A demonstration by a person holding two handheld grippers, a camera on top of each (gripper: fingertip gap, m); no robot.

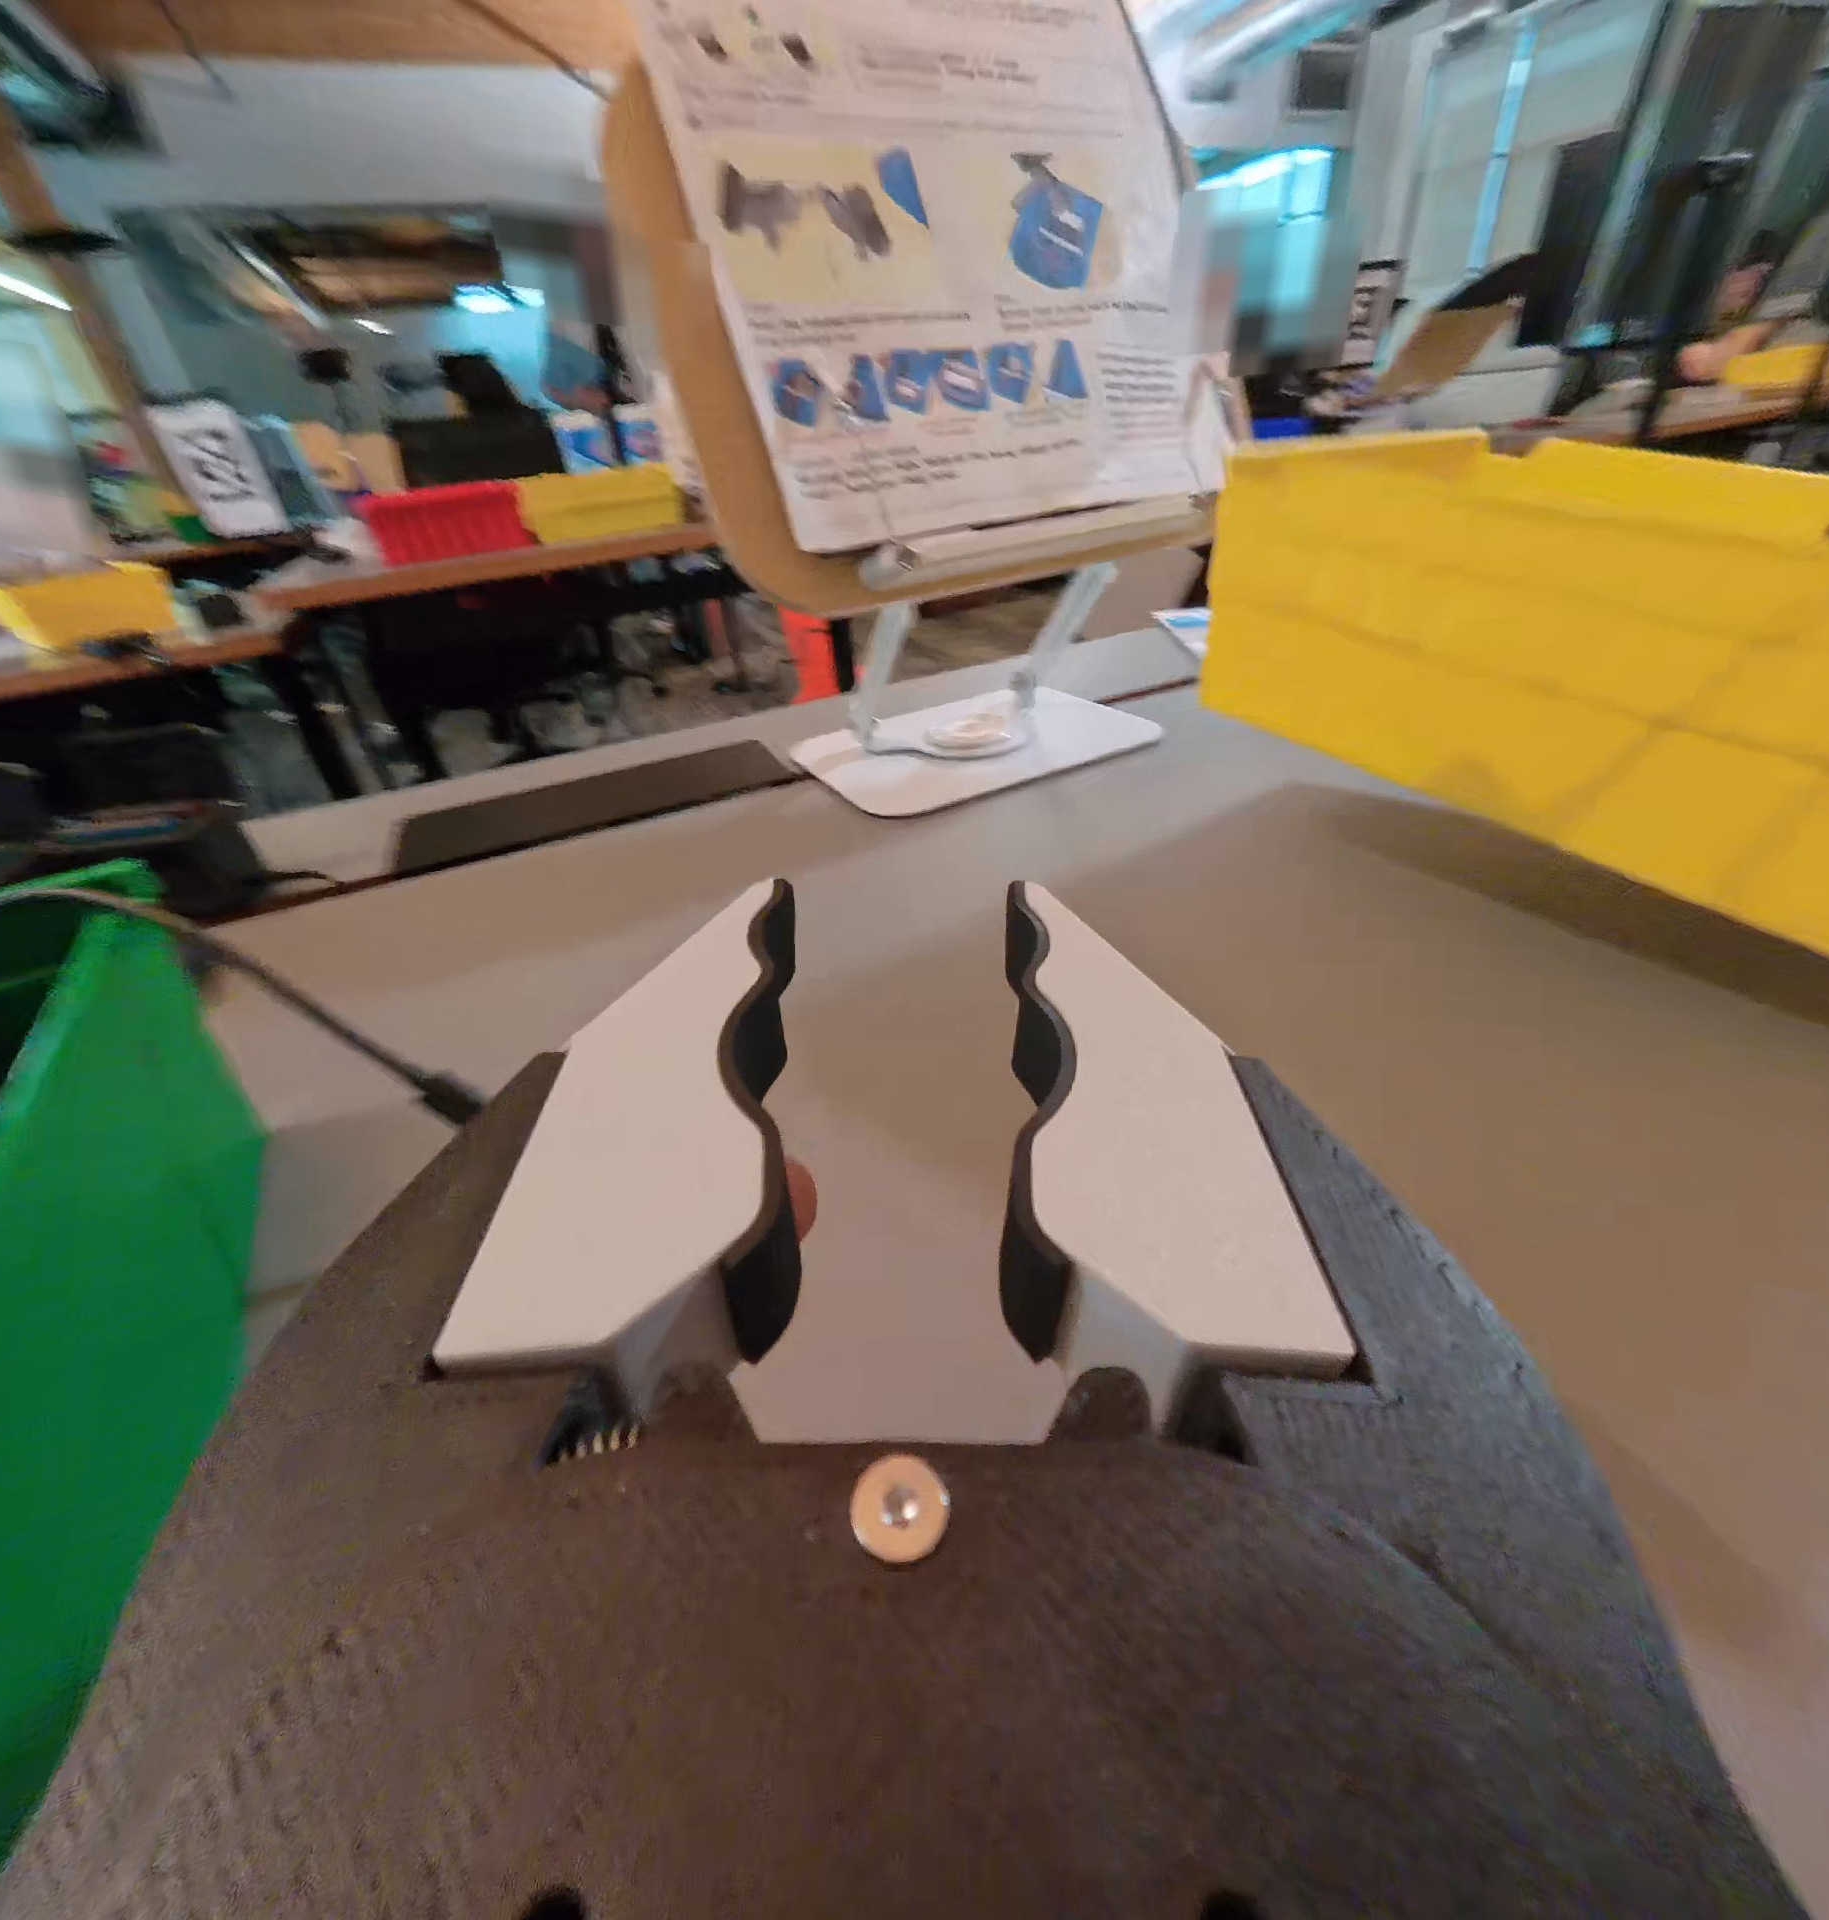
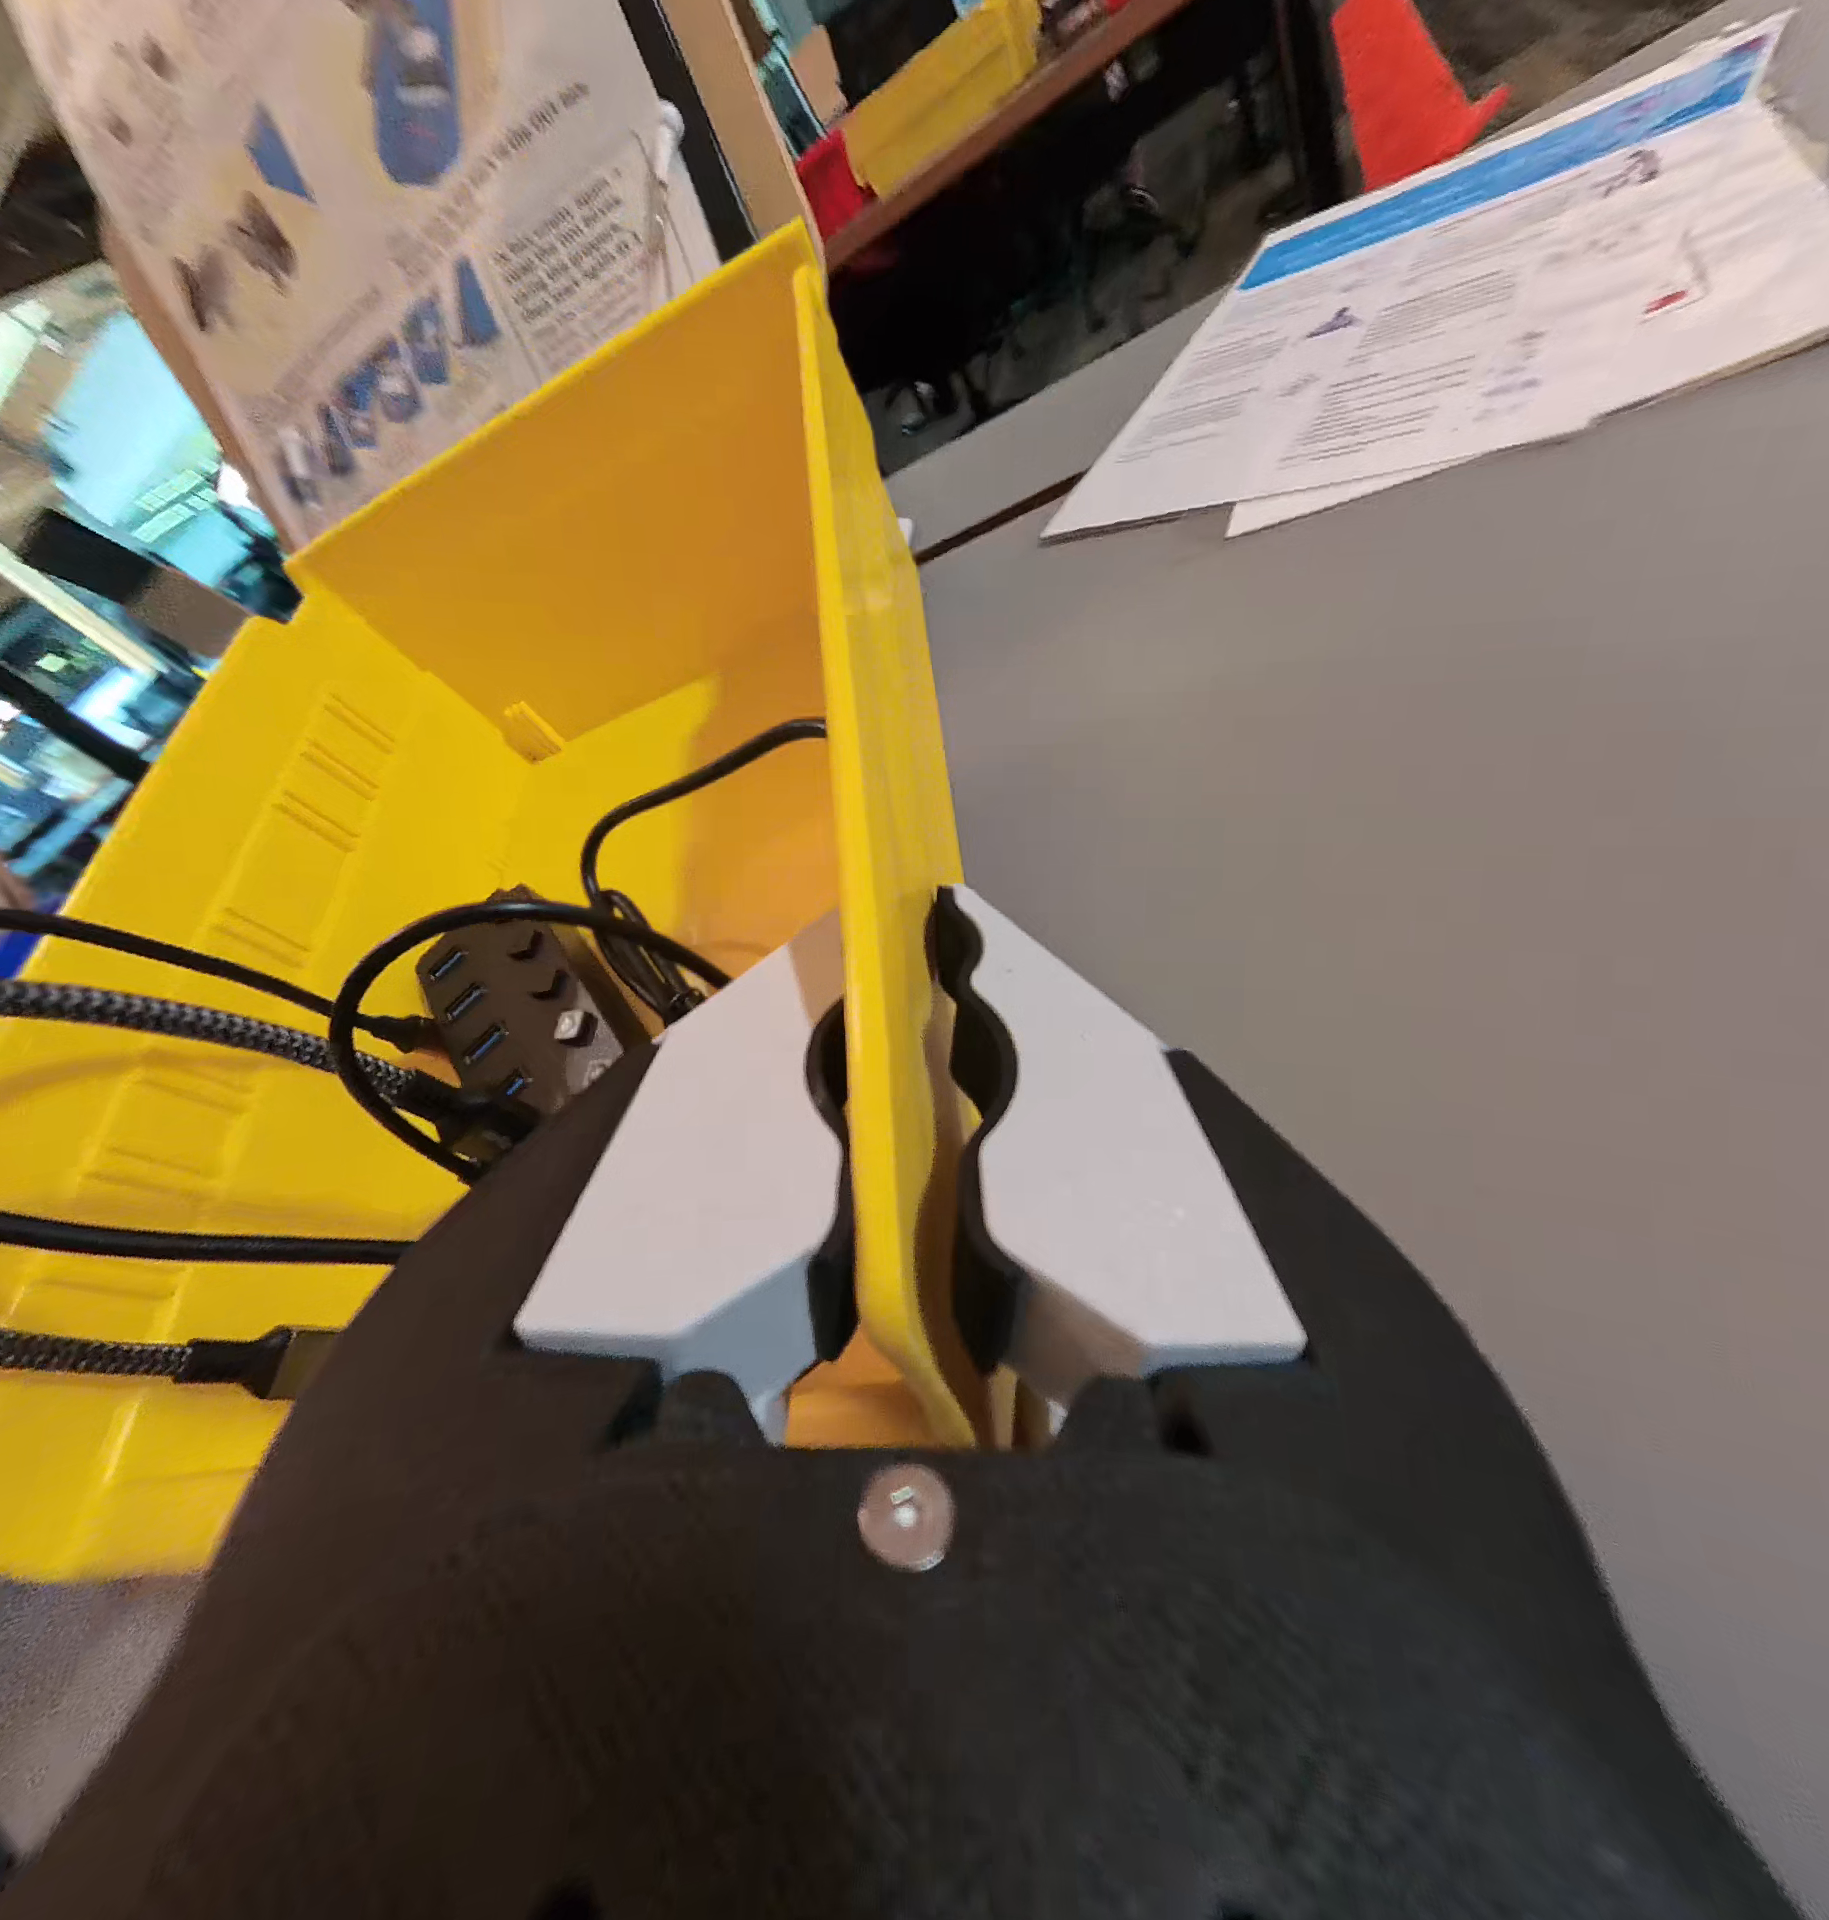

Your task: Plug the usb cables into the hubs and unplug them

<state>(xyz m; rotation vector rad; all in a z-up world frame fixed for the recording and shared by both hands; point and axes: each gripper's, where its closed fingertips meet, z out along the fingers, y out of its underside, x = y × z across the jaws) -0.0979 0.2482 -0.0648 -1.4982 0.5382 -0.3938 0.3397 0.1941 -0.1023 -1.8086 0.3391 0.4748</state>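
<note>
**Reader:** Sitting where, exactly, is the hub?

**Describer:** It lies on the floor of a yellow bin [image 2: 536,582], seen in the right wrist view. The hub [image 2: 520,1023] is a dark block with a row of blue ports along its top. Black cables [image 2: 671,800] loop around it, and one thin cable meets its near end. Two thicker braided cables [image 2: 141,1023] come in from the left edge over the bin; the lower one ends in a black plug lying inside the bin.

**Reader:** What is the right gripper doing?

**Describer:** The right gripper [image 2: 894,935] is closed narrowly on the bin's right wall. One finger is inside the bin and the other outside, with the thin yellow wall pinched between the black pads.

**Reader:** And the left one?

**Describer:** The left gripper [image 1: 899,904] is parted wide and holds nothing. It hangs over a bare grey table [image 1: 1305,1091], pointing toward a white stand [image 1: 977,743] that props up a printed sheet [image 1: 941,281]. The yellow bin's outer side fills its right. A green bin [image 1: 79,1247] stands at its left, with a black cable [image 1: 307,1008] running past it across the table.

**Reader:** Anything else nearby?

**Describer:** Printed papers [image 2: 1492,291] lie on the table to the right of the yellow bin. Other benches with red and yellow bins stand blurred behind.
</note>
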